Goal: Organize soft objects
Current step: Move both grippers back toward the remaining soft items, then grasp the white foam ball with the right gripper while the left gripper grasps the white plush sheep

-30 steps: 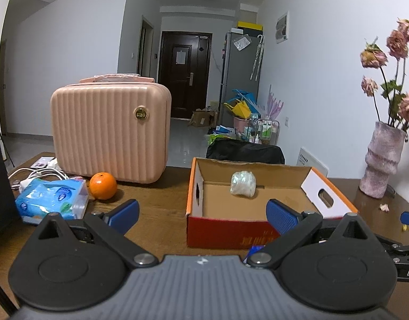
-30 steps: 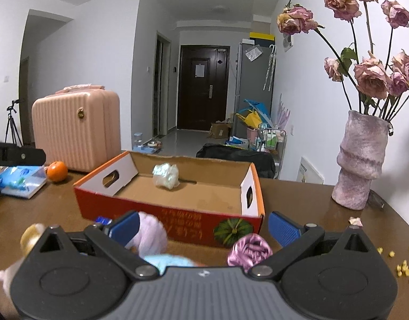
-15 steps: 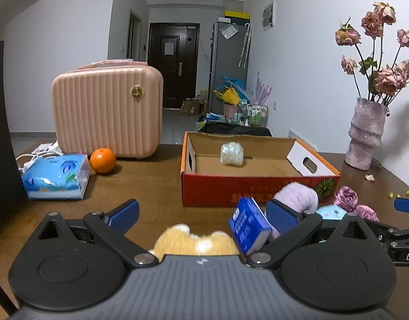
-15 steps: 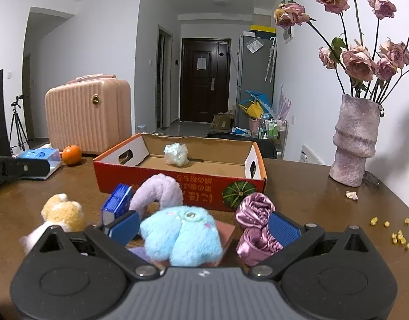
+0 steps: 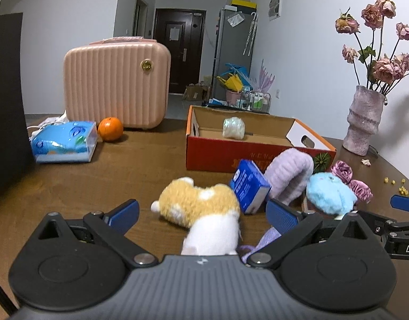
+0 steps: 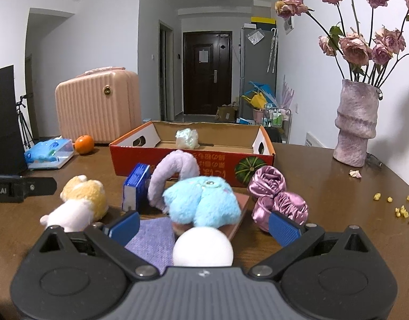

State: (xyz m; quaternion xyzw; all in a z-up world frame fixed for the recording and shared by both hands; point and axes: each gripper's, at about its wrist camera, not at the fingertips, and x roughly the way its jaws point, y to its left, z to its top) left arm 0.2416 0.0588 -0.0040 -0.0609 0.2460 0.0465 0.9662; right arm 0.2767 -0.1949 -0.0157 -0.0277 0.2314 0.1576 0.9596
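The shallow orange-red cardboard box (image 6: 191, 157) with the pumpkin print on its front wall is sitting open-topped at the middle of the brown wooden desk (image 6: 324, 186), and it reads as the collecting place for the task: one crumpled, pearly white soft bundle (image 6: 187, 138) is already lying inside it against the far wall. Everything else soft is lying in a loose cluster just in front of the box, on the near side, within easy reach of both tools.

The left hand-held gripper (image 5: 201, 210) is hanging low over the desk with its blue pads spread wide and gripping nothing; the orange-and-white plush animal (image 5: 201, 208) is lying between them, so this looks like the piece being lined up for a grasp. The right hand-held gripper (image 6: 203, 224) is likewise wide open and empty, pointing at the fluffy light-blue plush toy (image 6: 201, 202), which is resting on a flat reddish-brown pad, with a white ball (image 6: 203, 248) close under the camera and a lilac knitted cloth (image 6: 153, 237) beside it.

Also in front of the box: a curved lilac fuzzy band (image 6: 175, 170) leaning over a small blue-and-white tissue pack (image 6: 136, 189), and to the box's right front corner a shiny mauve satin scrunchie (image 6: 276, 200). Left of the box, well apart, a pink ribbed suitcase (image 5: 116, 85), an orange (image 5: 110, 132) and a blue tissue packet (image 5: 63, 141) probably play no part.
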